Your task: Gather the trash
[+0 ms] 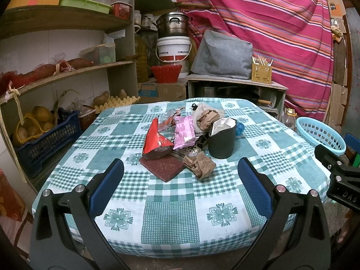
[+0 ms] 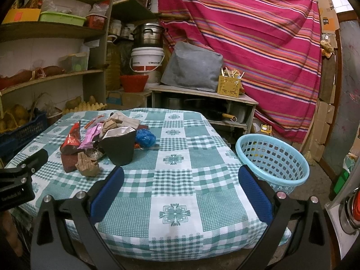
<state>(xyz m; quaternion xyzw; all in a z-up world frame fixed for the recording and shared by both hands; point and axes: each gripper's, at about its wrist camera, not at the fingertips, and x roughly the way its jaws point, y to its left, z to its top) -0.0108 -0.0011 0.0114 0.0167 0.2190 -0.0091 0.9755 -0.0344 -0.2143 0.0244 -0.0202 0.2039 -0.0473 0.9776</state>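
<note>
We see a table (image 1: 171,216) under a green checked cloth in a dim storeroom. Wooden shelves (image 1: 67,67) line the white tiled wall on the left, a striped pink curtain (image 1: 270,22) hangs behind, and a low cabinet (image 2: 202,96) stands below it.

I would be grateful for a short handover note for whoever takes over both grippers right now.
Left gripper: open, empty, hovering over the near edge of the table, aimed at the trash pile.
Right gripper: open, empty, over the table's near right part.
Trash, all piled mid-table: red snack bag, pink wrapper, crumpled brown paper, dark cup, maroon pad, blue wad.
Blue basket: on the floor to the right of the table; no trash visible in it.
Done: nothing collected yet.
Left: move every piece into the basket, presumably.
</note>
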